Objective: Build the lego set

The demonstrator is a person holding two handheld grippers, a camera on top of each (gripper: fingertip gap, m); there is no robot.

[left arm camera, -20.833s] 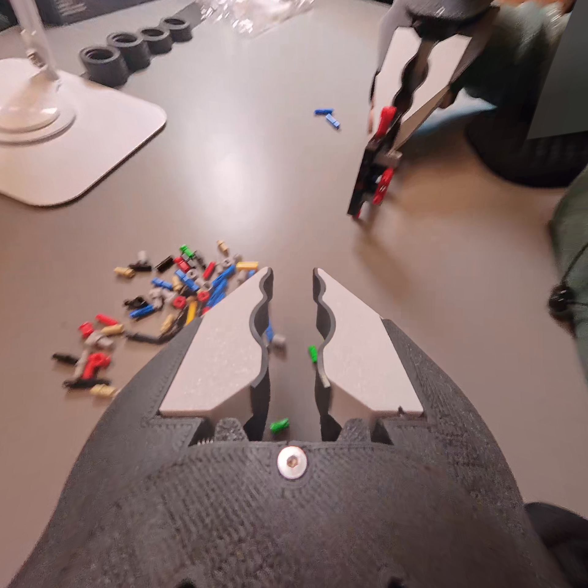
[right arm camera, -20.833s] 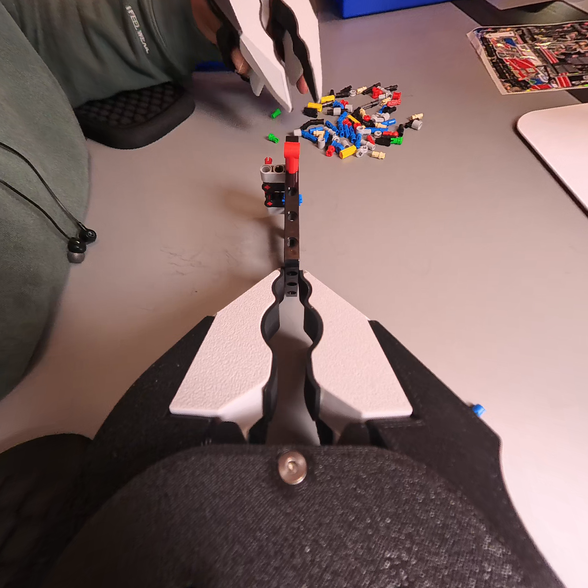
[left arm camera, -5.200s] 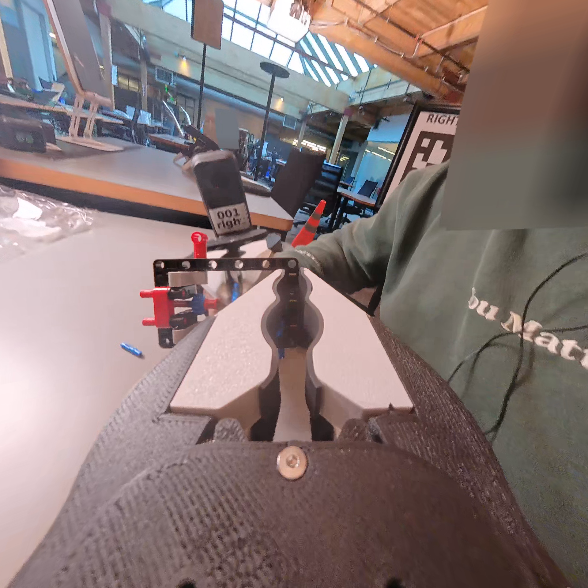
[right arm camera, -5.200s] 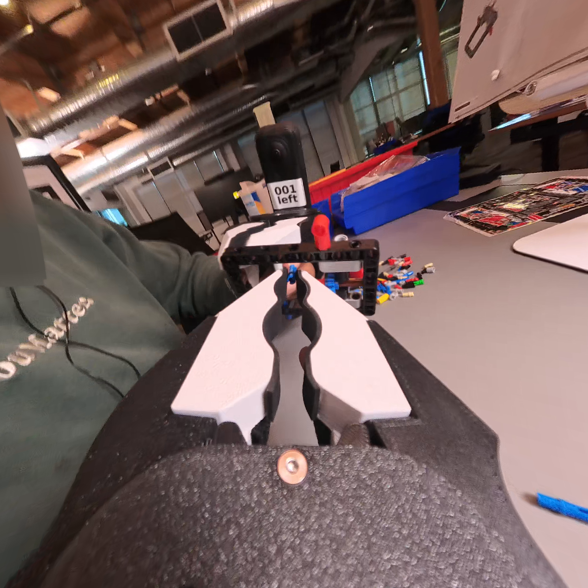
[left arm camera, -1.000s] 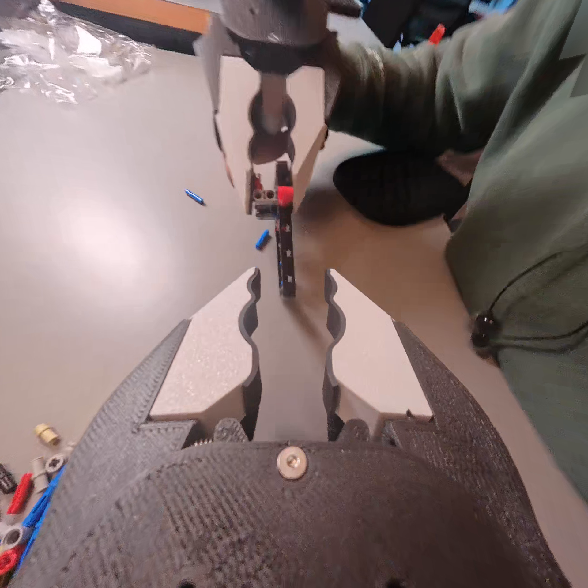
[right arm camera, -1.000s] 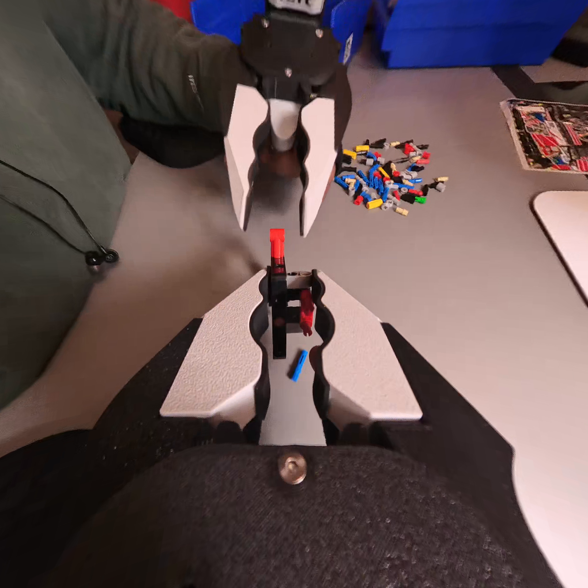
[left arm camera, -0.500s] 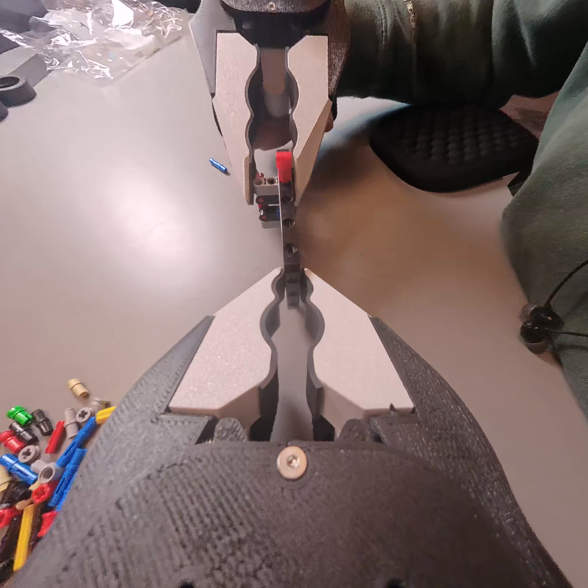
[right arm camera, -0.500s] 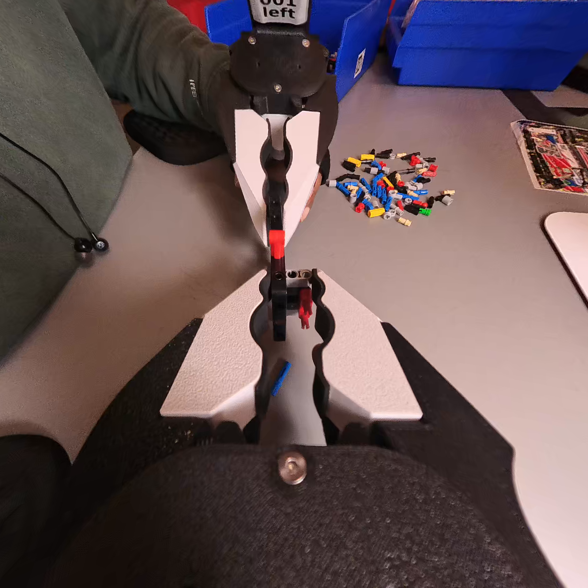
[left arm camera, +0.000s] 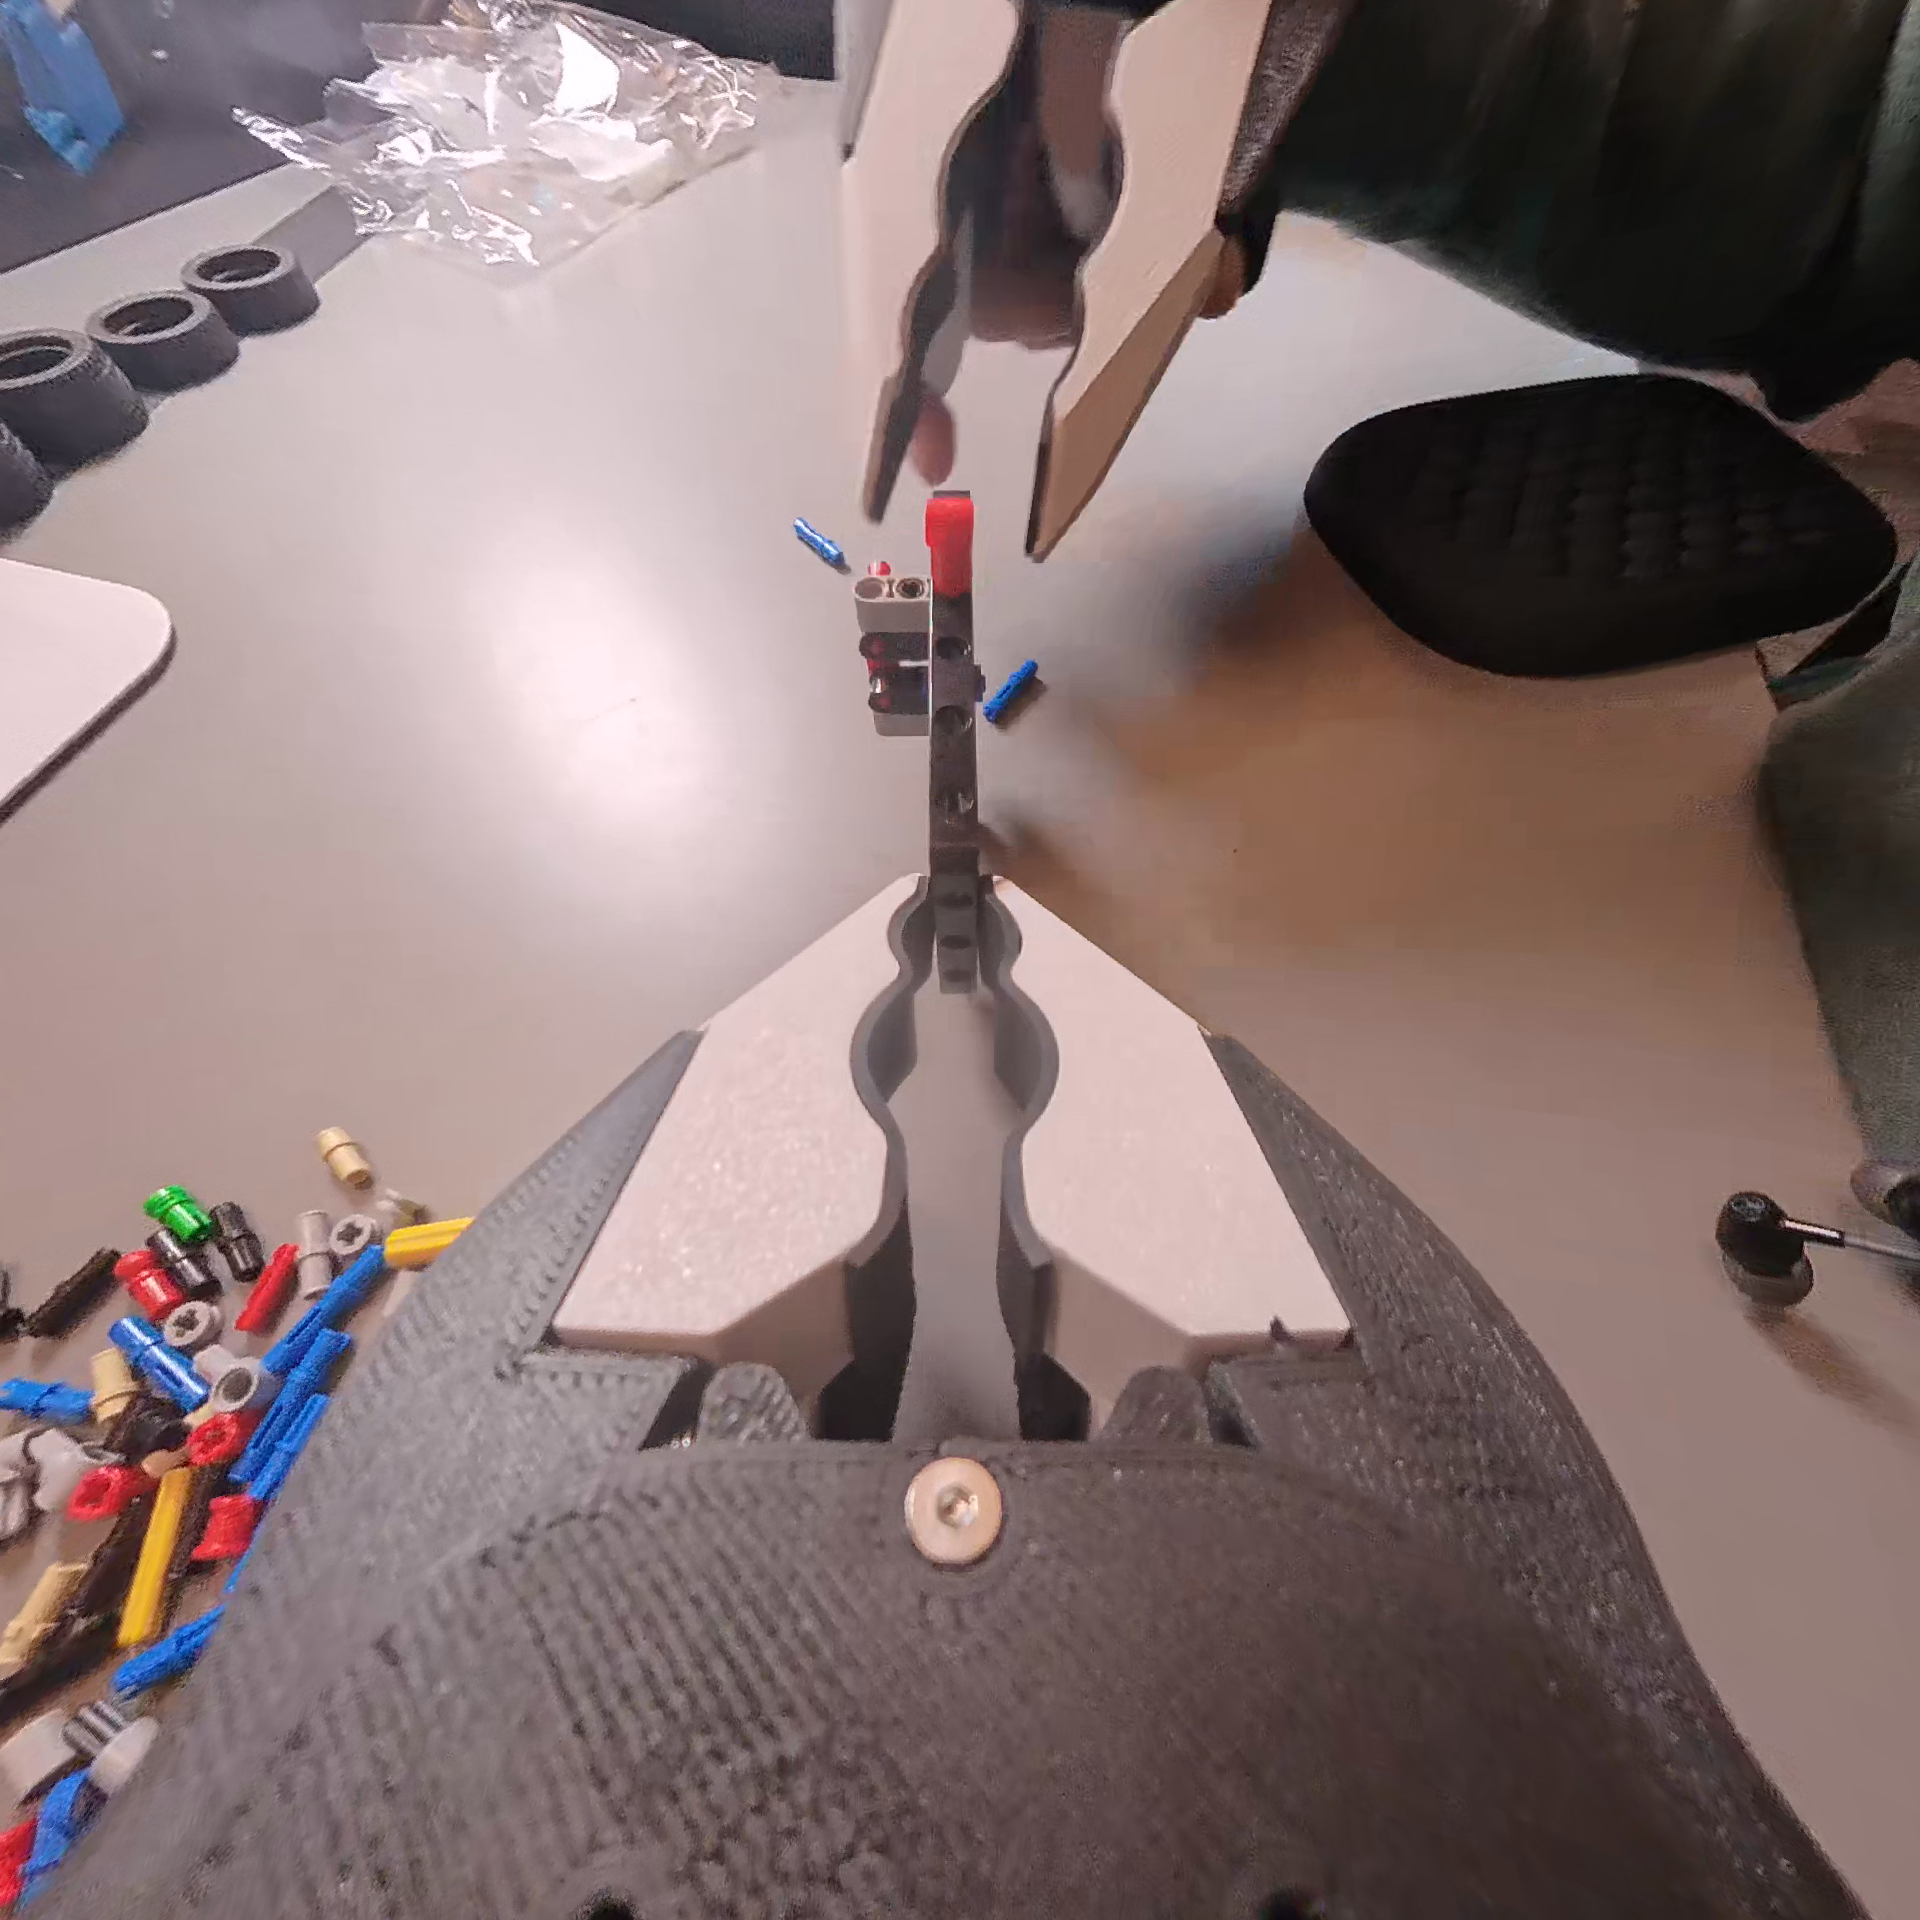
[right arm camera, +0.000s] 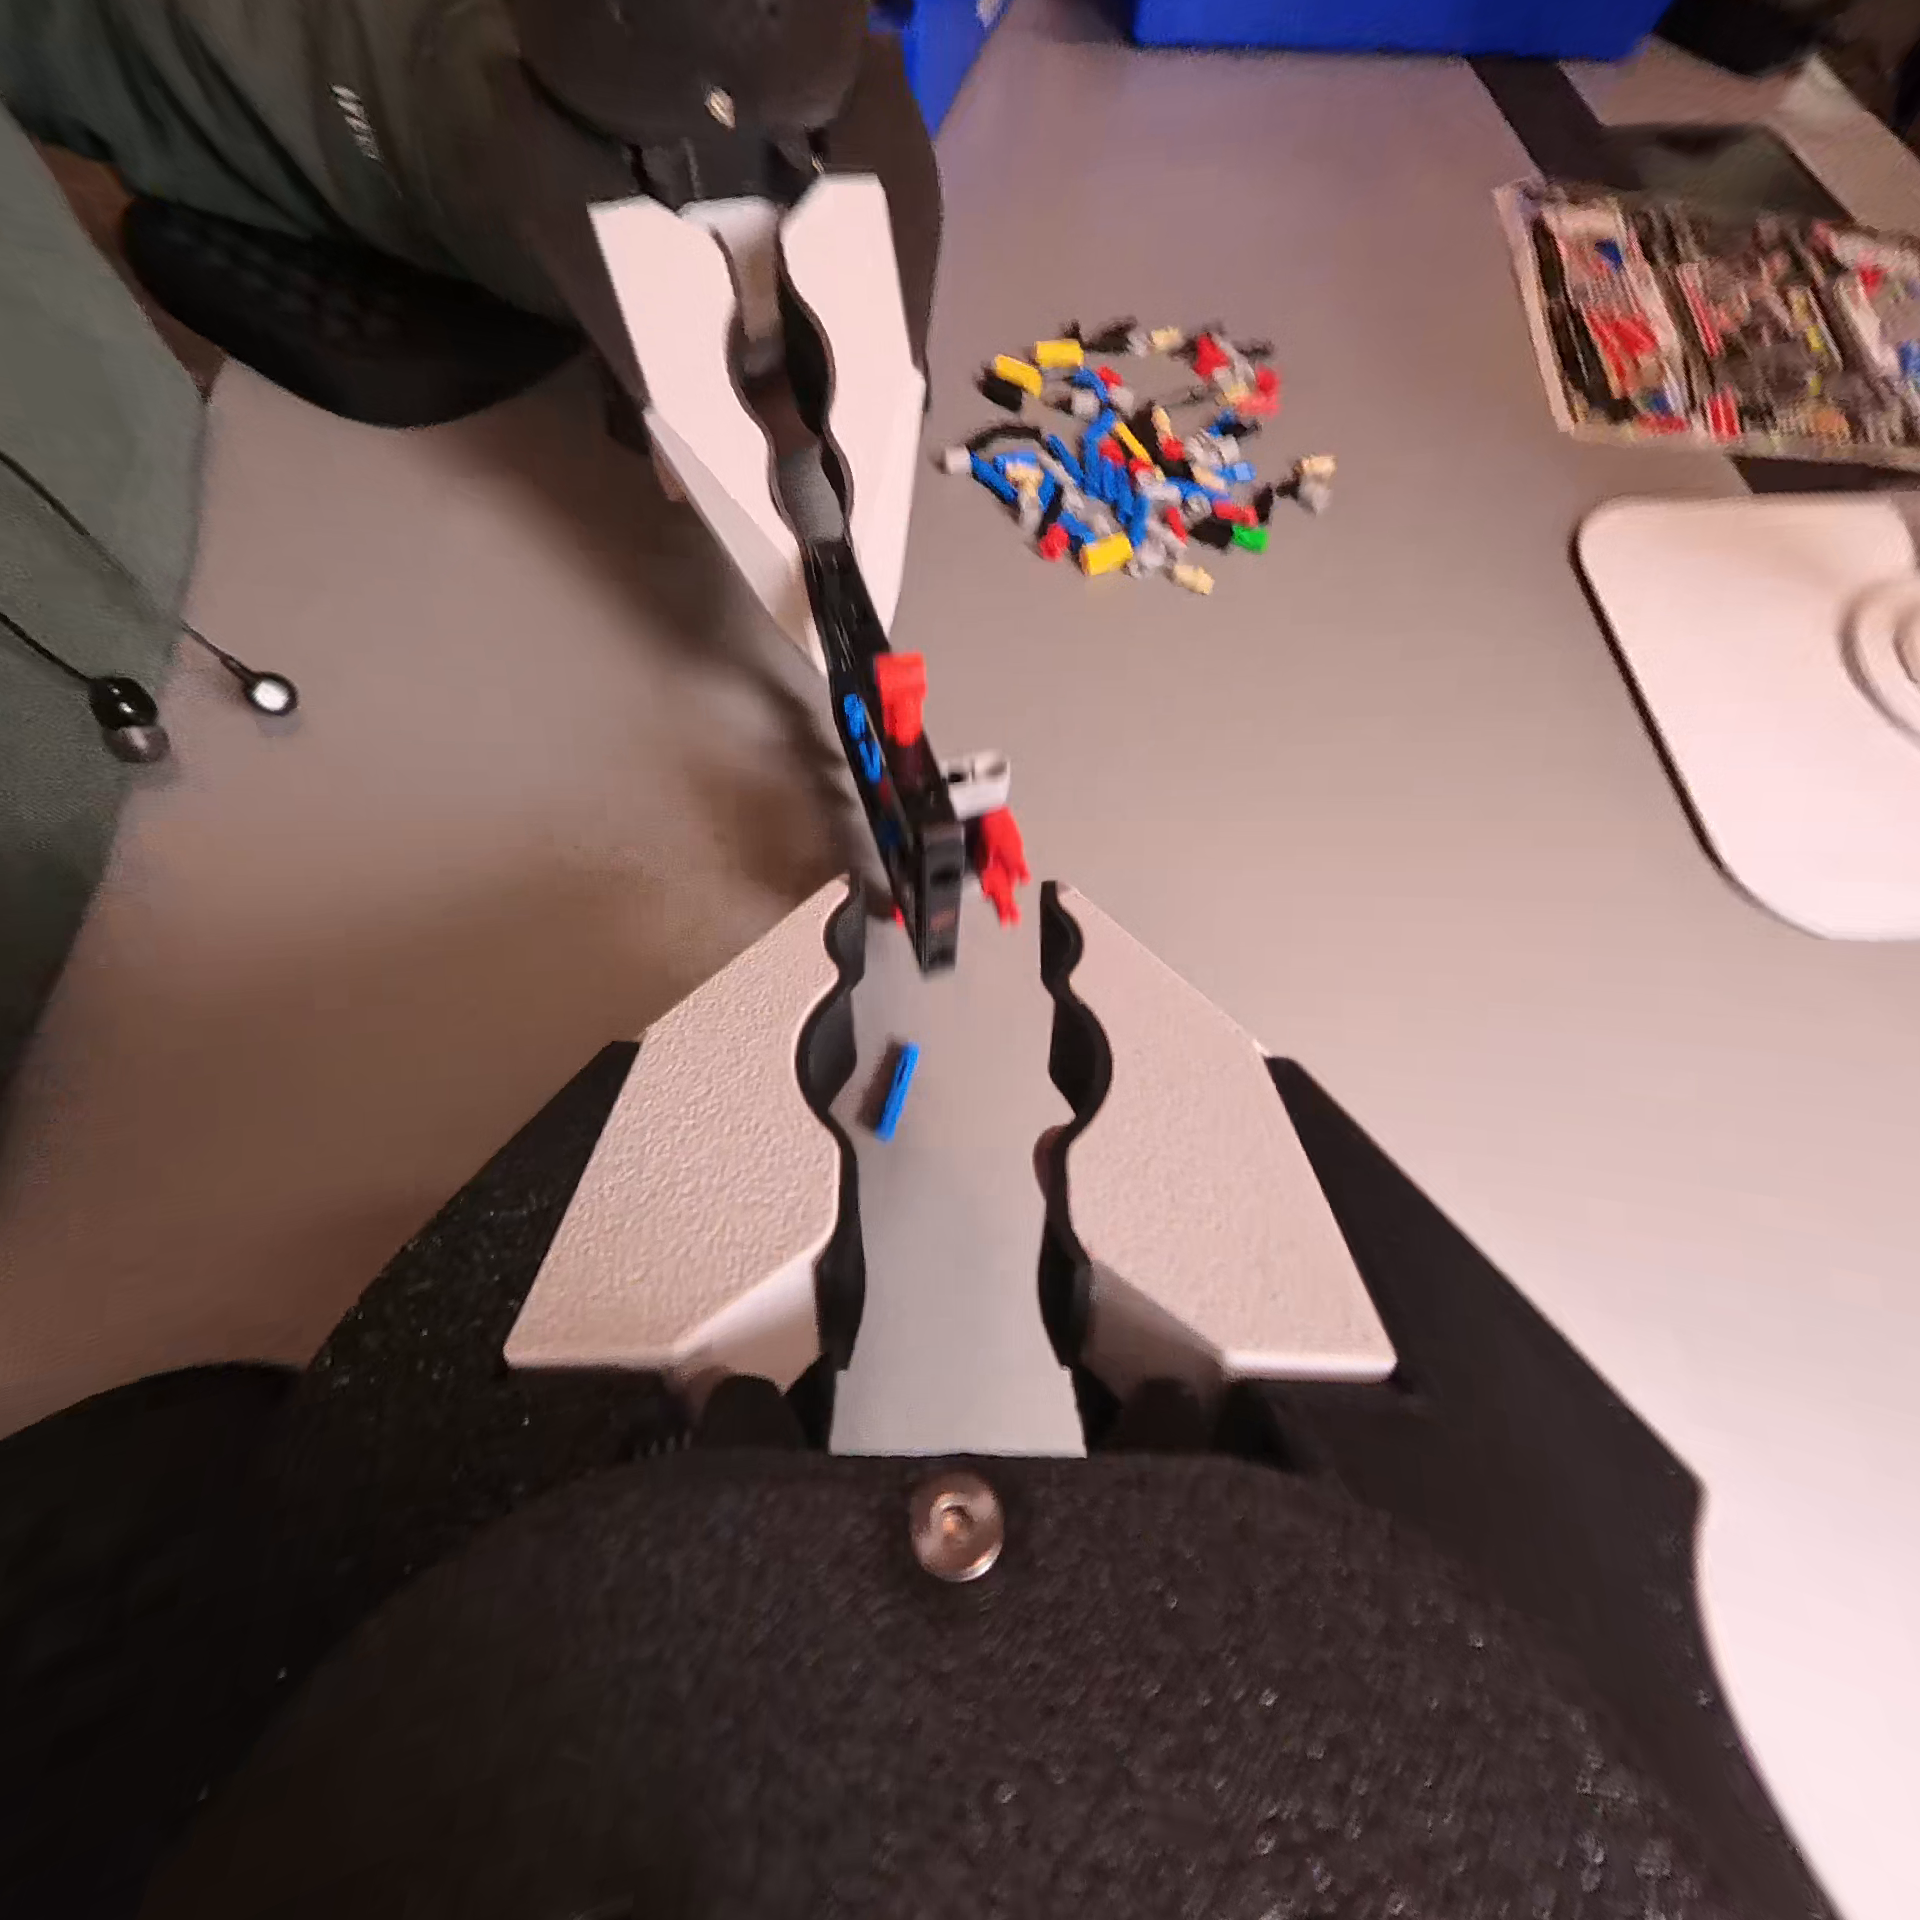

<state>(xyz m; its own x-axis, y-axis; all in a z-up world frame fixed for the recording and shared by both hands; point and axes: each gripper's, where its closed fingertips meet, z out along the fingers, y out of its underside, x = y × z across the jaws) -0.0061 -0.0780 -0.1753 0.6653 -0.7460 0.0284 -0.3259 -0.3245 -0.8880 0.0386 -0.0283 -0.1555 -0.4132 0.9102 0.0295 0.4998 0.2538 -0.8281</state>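
Now left gripper (left arm camera: 954,883) clamps the black lego frame (left arm camera: 954,790) edge-on over the table (left arm camera: 468,623); right gripper (right arm camera: 945,904) hangs open, loose blue pin (right arm camera: 894,1089) lying between its fingers.

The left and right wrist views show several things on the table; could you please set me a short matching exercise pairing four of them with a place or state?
Things:
1. left gripper
2. right gripper
3. loose blue pin
4. heap of small parts

States:
a. open
b. lying between open fingers
c. shut on the black frame
d. beside the instruction booklet

Pairs: 1-c, 2-a, 3-b, 4-d
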